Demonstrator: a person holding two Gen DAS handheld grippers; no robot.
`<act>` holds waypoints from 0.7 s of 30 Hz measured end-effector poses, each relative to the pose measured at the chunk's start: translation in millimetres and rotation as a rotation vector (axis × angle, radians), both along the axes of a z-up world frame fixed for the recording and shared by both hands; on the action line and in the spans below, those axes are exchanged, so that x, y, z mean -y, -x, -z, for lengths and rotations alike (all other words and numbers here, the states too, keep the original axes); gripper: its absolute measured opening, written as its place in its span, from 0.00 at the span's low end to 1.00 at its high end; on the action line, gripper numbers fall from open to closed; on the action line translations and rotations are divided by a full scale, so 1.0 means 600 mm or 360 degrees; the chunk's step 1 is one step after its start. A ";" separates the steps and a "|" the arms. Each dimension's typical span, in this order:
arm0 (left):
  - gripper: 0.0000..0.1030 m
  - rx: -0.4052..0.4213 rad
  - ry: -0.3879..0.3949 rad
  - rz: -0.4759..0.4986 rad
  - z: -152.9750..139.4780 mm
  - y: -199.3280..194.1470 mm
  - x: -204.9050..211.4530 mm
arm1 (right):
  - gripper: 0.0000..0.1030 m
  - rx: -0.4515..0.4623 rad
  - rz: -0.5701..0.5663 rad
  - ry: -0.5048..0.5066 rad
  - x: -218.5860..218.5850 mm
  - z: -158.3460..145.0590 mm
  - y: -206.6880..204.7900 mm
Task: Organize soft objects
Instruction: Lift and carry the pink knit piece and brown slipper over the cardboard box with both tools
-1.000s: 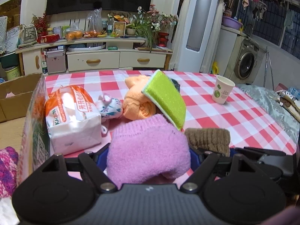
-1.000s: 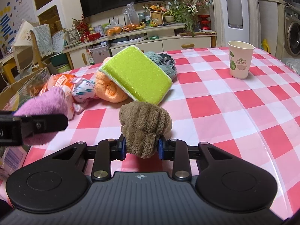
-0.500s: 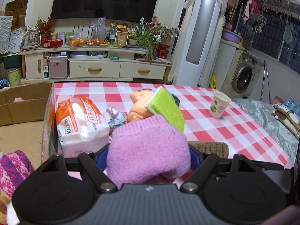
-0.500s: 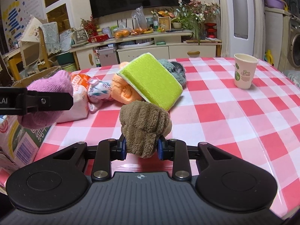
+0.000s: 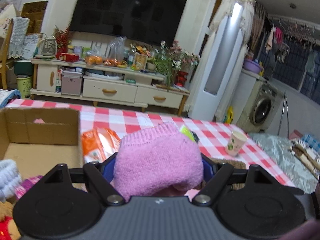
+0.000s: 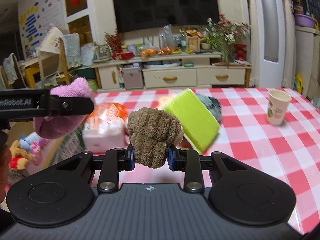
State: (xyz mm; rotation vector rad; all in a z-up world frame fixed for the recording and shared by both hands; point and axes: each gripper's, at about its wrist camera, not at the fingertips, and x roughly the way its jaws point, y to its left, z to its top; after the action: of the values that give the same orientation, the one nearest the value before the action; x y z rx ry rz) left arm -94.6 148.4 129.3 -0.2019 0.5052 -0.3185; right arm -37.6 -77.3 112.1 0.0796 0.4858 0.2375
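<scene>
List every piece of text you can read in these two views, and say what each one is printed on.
"nRobot.AI": on the side of the left hand-held gripper, cut off at the picture's edge.
"CLEAN": on the green bin beside the TV cabinet; the words under it are too blurred to read.
Orange tissue pack: print blurred, unreadable.
Paper cup: green print too small to read.
Blue wall poster: unreadable.

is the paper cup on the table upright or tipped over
Upright. The paper cup stands on its base on the checked tablecloth, open rim facing up.
</scene>
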 end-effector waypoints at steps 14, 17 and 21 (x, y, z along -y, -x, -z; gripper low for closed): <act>0.78 0.0085 0.0099 -0.0402 -0.033 -0.025 -0.142 | 0.35 0.0146 -0.0343 -0.0006 -0.112 -0.054 -0.053; 0.78 0.0075 0.0101 -0.0501 -0.034 -0.036 -0.173 | 0.35 0.0161 -0.0426 -0.0002 -0.141 -0.061 -0.073; 0.78 0.0046 0.0104 -0.0616 -0.027 -0.053 -0.209 | 0.35 0.0158 -0.0526 0.0027 -0.178 -0.059 -0.095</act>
State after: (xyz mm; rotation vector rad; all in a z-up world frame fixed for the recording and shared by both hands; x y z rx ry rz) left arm -62.9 273.9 145.7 -0.3516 0.4167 0.0399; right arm 19.5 29.7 147.7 -0.0300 0.4001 0.5582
